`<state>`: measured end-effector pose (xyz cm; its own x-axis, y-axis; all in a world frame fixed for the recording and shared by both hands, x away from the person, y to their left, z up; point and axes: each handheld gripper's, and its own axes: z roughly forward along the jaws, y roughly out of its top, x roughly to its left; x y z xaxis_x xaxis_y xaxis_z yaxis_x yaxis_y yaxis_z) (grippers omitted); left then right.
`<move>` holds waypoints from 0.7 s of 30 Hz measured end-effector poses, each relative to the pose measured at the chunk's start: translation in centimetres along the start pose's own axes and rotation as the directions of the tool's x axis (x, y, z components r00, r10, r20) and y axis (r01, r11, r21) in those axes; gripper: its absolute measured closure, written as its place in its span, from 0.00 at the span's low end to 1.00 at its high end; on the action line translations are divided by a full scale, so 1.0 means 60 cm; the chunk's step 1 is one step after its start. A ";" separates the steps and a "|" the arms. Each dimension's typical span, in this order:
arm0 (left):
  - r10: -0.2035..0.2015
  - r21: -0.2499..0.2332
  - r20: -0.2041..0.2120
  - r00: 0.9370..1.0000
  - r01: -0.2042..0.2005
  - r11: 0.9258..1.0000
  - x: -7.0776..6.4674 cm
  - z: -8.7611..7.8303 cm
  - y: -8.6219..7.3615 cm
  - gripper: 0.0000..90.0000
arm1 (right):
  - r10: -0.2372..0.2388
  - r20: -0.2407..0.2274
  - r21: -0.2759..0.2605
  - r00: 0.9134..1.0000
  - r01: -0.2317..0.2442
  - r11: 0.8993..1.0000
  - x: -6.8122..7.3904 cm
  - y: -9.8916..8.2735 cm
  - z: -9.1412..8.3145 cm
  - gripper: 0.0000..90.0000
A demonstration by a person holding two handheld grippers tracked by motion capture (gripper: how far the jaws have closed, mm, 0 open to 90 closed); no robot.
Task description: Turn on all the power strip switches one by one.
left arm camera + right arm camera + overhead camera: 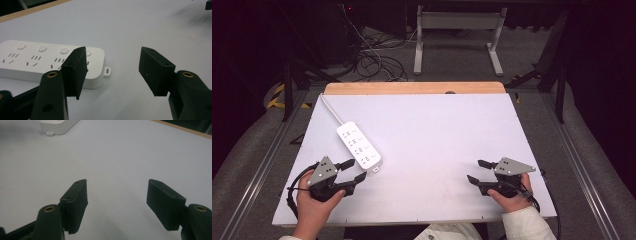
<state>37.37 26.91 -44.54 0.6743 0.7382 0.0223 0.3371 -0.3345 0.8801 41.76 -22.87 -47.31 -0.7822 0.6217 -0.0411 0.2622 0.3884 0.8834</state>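
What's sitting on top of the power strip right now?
Nothing rests on the power strip: its sockets and buttons lie bare. The left tongs are open beside its near end, whose last socket they partly hide.

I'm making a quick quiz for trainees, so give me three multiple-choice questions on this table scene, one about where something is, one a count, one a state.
1. Where does the white power strip lie?
A. near the left gripper
B. beside the right gripper
C. off the table

2. How many round buttons does the strip show in the left gripper view?
A. two
B. four
C. six

3. How do the left gripper's jaws stand?
A. shut on the strip
B. shut, empty
C. open, empty

Answers: 1 A, its near end sits just beyond that gripper; 2 B, four in one row; 3 C, a wide gap with bare table between them.
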 end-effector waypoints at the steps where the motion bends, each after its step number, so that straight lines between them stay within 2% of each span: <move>1: 0.000 0.000 0.006 1.000 0.000 1.000 0.000 0.001 0.003 0.47 | 0.001 -0.001 0.001 1.000 -0.001 1.000 0.000 0.000 0.000 0.38; 13: 0.009 0.025 0.041 0.999 -0.010 1.000 0.004 0.014 0.033 0.49 | 0.002 -0.003 0.005 1.000 -0.002 1.000 0.000 -0.001 0.002 0.37; 14: -0.004 0.024 0.047 0.999 0.003 1.000 0.003 0.015 0.035 0.49 | 0.002 -0.003 0.004 1.000 -0.002 1.000 0.000 -0.001 0.001 0.37; 21: 0.007 0.040 0.059 0.998 -0.009 0.999 0.010 0.027 0.050 0.55 | 0.002 -0.004 0.005 1.000 -0.002 1.000 0.000 -0.001 0.002 0.36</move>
<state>39.87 25.39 -42.67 0.7141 0.7001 0.0004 0.3568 -0.3645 0.8601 41.81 -22.82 -47.41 -0.7838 0.6199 -0.0371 0.2668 0.3901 0.8813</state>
